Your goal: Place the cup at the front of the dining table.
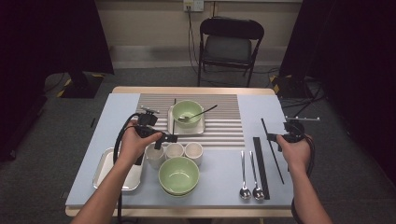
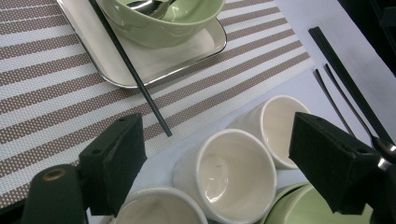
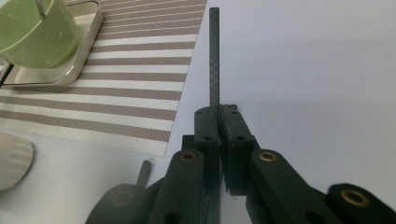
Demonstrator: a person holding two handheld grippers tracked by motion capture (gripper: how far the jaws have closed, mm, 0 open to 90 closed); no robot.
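Note:
My right gripper (image 3: 218, 116) is shut on a thin black chopstick (image 3: 214, 56) that runs away from the jaws over the blue mat. In the high view this gripper (image 1: 276, 136) holds the chopstick (image 1: 273, 151) near the table's right edge. My left gripper (image 2: 219, 158) stands open above three white cups, its pads (image 2: 122, 161) touching nothing. The middle cup (image 2: 233, 172) lies between the jaws, with another cup (image 2: 276, 125) beyond and a third (image 2: 159, 207) nearer. In the high view the left gripper (image 1: 169, 138) hovers just above the cups (image 1: 174, 150).
A green bowl (image 1: 187, 112) with a spoon sits on a small tray (image 1: 173, 127) on the striped placemat, a chopstick (image 2: 135, 74) leaning across the tray. Another green bowl (image 1: 179, 175) stands near the front edge. Two spoons (image 1: 243, 175), a black strip (image 1: 260, 165) and a silver tray (image 1: 105, 170) lie on the mat.

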